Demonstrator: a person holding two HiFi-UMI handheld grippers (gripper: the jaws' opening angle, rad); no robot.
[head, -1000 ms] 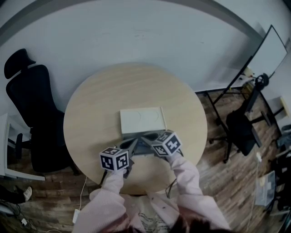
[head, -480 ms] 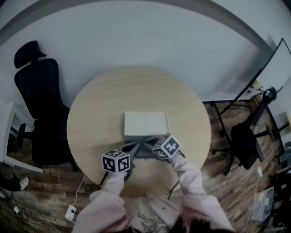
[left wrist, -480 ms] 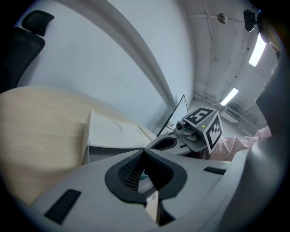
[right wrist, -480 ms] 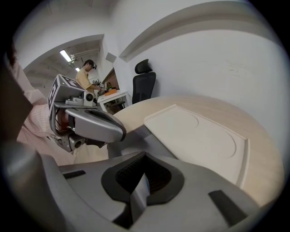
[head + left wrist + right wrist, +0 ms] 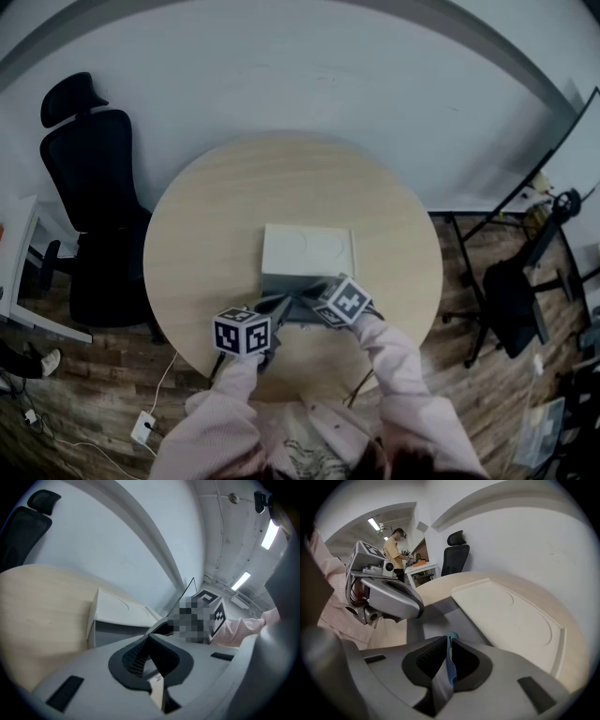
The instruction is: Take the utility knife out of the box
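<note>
A white box lies on the round table, its lid folded flat to the far side and its grey inside toward me. My right gripper points steeply down into that grey part. Its jaws have just been opening and stand a narrow way apart. A thin blue strip, the utility knife, shows in the gap with grey box floor beside it. My left gripper is at the box's near left corner, its jaws meeting at the tips. I cannot tell whether it holds anything.
A black office chair stands left of the table and another to the right, near a leaning whiteboard. In the right gripper view a person stands far off by a white desk. A wall runs behind the table.
My right gripper has dipped a little lower over the open box. The left gripper has stayed at the box's near left corner. The head view has shifted slightly.
</note>
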